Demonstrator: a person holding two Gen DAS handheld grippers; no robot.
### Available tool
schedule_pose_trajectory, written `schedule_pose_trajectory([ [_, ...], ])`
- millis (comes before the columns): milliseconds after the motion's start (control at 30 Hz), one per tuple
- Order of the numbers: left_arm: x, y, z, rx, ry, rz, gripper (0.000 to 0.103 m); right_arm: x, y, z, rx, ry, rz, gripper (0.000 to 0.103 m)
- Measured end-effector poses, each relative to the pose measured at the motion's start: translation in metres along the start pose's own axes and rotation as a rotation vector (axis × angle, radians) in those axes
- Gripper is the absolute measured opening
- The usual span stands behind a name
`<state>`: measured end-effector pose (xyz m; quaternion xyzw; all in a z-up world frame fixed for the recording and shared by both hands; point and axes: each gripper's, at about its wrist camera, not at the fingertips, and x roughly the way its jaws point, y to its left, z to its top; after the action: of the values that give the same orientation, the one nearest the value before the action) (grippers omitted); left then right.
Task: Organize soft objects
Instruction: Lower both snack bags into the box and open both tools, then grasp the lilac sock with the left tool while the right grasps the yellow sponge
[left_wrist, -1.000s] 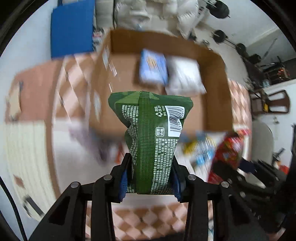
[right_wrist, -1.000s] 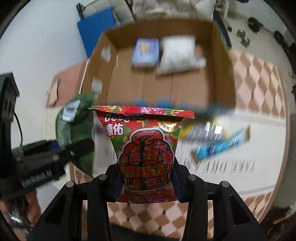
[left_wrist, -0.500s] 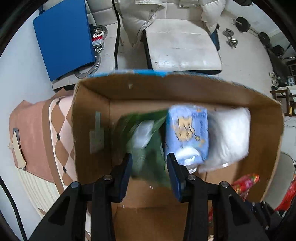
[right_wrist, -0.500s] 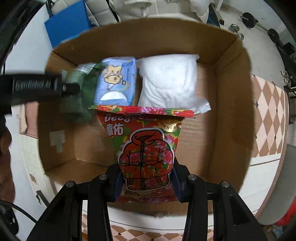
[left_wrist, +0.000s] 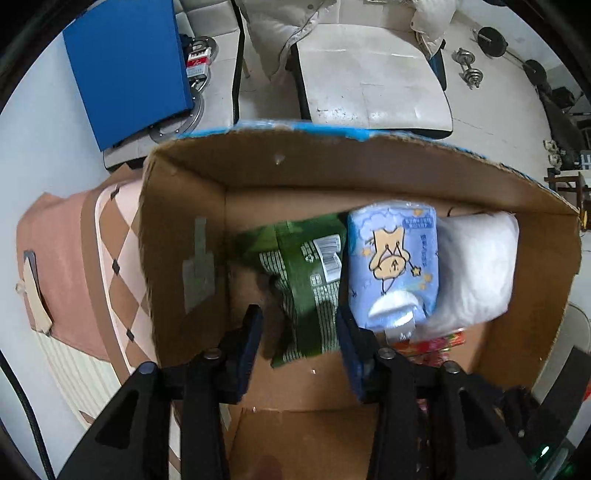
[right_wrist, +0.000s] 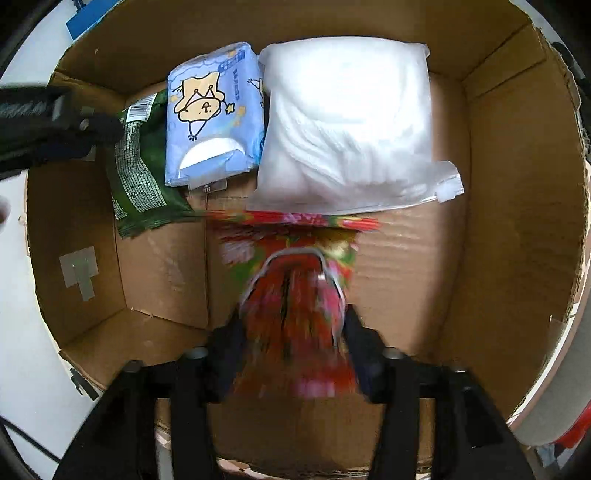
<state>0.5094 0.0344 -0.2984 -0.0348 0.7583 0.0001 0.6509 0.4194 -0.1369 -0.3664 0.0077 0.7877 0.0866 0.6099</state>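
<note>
Two snack bags, green bag (left_wrist: 306, 291) lying lengthwise in box (left_wrist: 369, 170), red bag (right_wrist: 295, 295) between right gripper (right_wrist: 293, 332) fingers

— Where did the left gripper (left_wrist: 299, 332) sit, and how were its fingers?

— At the bottom centre of its own view, fingers spread with a clear gap between the blue pads (left_wrist: 255, 332), gripping nothing. In the right wrist view it reached in from the upper left (right_wrist: 85, 122).

— And the right gripper (right_wrist: 291, 332)?

— At the bottom centre of its view, both fingers pressed against the sides of a red snack bag (right_wrist: 295, 295), which showed blurred.
</note>
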Motion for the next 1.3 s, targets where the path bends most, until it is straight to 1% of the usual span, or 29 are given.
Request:
schedule_pose_trajectory([
  [33, -0.005, 0.001, -0.005, 0.002, -0.016, -0.008, 0.052, -0.004, 0.000, -0.001, 0.000, -0.009, -0.002, 0.089],
  [67, -0.010, 0.002, -0.008, 0.005, -0.029, -0.008, 0.071, -0.008, 0.000, -0.002, 0.001, -0.023, -0.003, 0.094],
  [133, -0.024, 0.003, -0.017, 0.006, -0.071, -0.019, 0.093, -0.020, 0.000, -0.006, 0.004, -0.043, -0.005, 0.095],
  [167, -0.033, 0.004, -0.023, 0.006, -0.090, -0.028, 0.096, -0.027, 0.000, -0.008, 0.007, -0.057, -0.002, 0.095],
  [200, -0.043, 0.005, -0.031, 0.004, -0.116, -0.037, 0.097, -0.035, 0.000, -0.010, 0.009, -0.076, 0.001, 0.096],
  [233, -0.049, 0.006, -0.036, 0.005, -0.135, -0.040, 0.098, -0.040, 0.000, -0.012, 0.010, -0.089, -0.002, 0.101],
  [267, -0.059, 0.006, -0.044, 0.009, -0.162, -0.040, 0.098, -0.050, 0.000, -0.017, 0.014, -0.119, -0.013, 0.103],
  [367, -0.086, 0.007, -0.074, 0.018, -0.236, -0.031, 0.099, -0.074, 0.001, -0.033, 0.014, -0.192, -0.034, 0.103],
  [400, -0.095, 0.009, -0.088, 0.012, -0.260, -0.033, 0.099, -0.080, 0.001, -0.036, 0.013, -0.205, -0.037, 0.103],
  [467, -0.103, 0.016, -0.110, -0.006, -0.301, -0.023, 0.099, -0.094, 0.000, -0.053, 0.013, -0.246, -0.029, 0.103],
  [533, -0.108, 0.027, -0.141, -0.055, -0.350, 0.019, 0.099, -0.107, -0.006, -0.074, 0.039, -0.285, -0.013, 0.103],
  [600, -0.100, 0.043, -0.171, -0.130, -0.376, 0.071, 0.099, -0.115, -0.021, -0.107, 0.100, -0.338, 0.030, 0.103],
  [633, -0.092, 0.052, -0.182, -0.162, -0.372, 0.080, 0.099, -0.115, -0.032, -0.122, 0.131, -0.349, 0.057, 0.103],
  [700, -0.071, 0.069, -0.196, -0.222, -0.336, 0.063, 0.099, -0.108, -0.052, -0.146, 0.201, -0.362, 0.109, 0.103],
  [767, -0.039, 0.084, -0.205, -0.277, -0.264, 0.013, 0.097, -0.093, -0.075, -0.173, 0.313, -0.371, 0.176, 0.103],
  [800, -0.026, 0.089, -0.207, -0.295, -0.233, -0.008, 0.093, -0.085, -0.084, -0.182, 0.359, -0.371, 0.208, 0.103],
  [833, -0.010, 0.093, -0.208, -0.313, -0.202, -0.025, 0.076, -0.073, -0.098, -0.193, 0.426, -0.364, 0.252, 0.103],
  [867, 0.001, 0.095, -0.207, -0.322, -0.179, -0.032, 0.063, -0.063, -0.104, -0.197, 0.463, -0.356, 0.275, 0.103],
  [900, 0.014, 0.097, -0.205, -0.330, -0.149, -0.039, 0.062, -0.051, -0.112, -0.199, 0.502, -0.340, 0.303, 0.099],
  [933, 0.020, 0.097, -0.205, -0.333, -0.139, -0.047, 0.062, -0.040, -0.116, -0.199, 0.528, -0.326, 0.318, 0.093],
  [967, 0.025, 0.097, -0.204, -0.340, -0.135, -0.052, 0.062, -0.031, -0.119, -0.197, 0.547, -0.317, 0.316, 0.090],
  [1033, 0.035, 0.099, -0.203, -0.360, -0.126, -0.071, 0.062, -0.015, -0.122, -0.188, 0.574, -0.308, 0.286, 0.077],
  [1100, 0.041, 0.101, -0.200, -0.375, -0.111, -0.094, 0.063, 0.001, -0.122, -0.181, 0.601, -0.293, 0.255, 0.076],
  [1133, 0.044, 0.102, -0.199, -0.381, -0.107, -0.097, 0.064, 0.009, -0.121, -0.178, 0.619, -0.283, 0.252, 0.074],
  [1300, 0.055, 0.106, -0.194, -0.391, -0.089, -0.088, 0.064, 0.034, -0.118, -0.166, 0.672, -0.262, 0.242, 0.073],
])
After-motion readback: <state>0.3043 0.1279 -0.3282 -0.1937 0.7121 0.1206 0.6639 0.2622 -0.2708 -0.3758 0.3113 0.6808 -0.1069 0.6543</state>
